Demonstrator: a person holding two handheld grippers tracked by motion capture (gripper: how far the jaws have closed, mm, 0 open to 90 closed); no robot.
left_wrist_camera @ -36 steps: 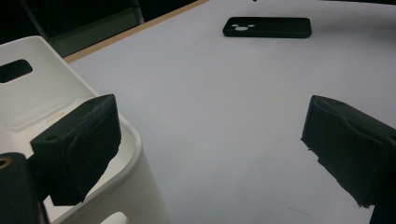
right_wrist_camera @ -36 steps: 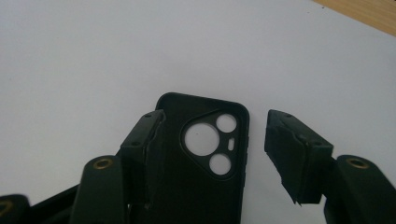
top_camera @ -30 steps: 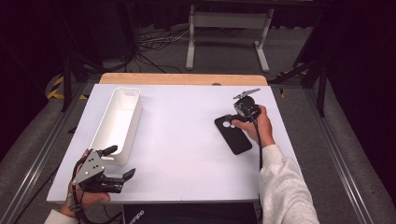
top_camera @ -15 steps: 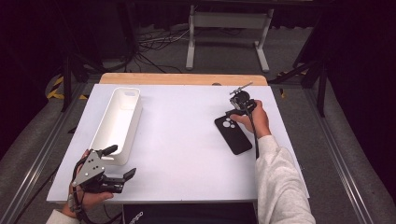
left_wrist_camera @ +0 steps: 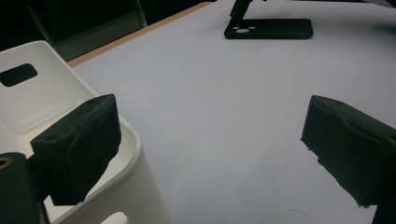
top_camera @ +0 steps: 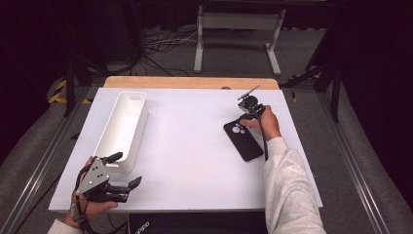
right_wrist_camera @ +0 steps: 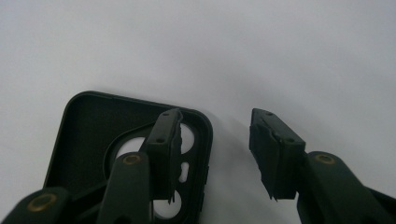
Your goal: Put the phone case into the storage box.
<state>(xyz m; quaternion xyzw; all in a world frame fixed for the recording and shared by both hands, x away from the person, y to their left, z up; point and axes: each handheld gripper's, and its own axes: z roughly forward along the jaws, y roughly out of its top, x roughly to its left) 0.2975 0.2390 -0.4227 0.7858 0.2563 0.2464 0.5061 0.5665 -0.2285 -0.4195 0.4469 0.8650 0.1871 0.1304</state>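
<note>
A black phone case (top_camera: 247,144) lies inside-up on the right half of the white table (top_camera: 195,146). Its camera cut-out end points away from me. My right gripper (top_camera: 247,111) points steeply down over that end, open. In the right gripper view (right_wrist_camera: 215,122), one jaw hangs over the case (right_wrist_camera: 86,135) at the cut-out and the other over bare table beside the case's corner. My left gripper (top_camera: 127,169) rests open at the table's near left with nothing between its jaws (left_wrist_camera: 210,135). The case (left_wrist_camera: 271,29) shows far off in the left gripper view.
A long white bin (top_camera: 122,127) lies along the left side of the table, its near end (left_wrist_camera: 51,93) right beside my left gripper. A wooden strip (top_camera: 190,82) edges the table's far side. Beyond it a metal stand (top_camera: 236,29) rests on the floor.
My right gripper has moved from beside the case's right side to above its far, camera cut-out end and tipped downward. The left gripper and the case have stayed put.
</note>
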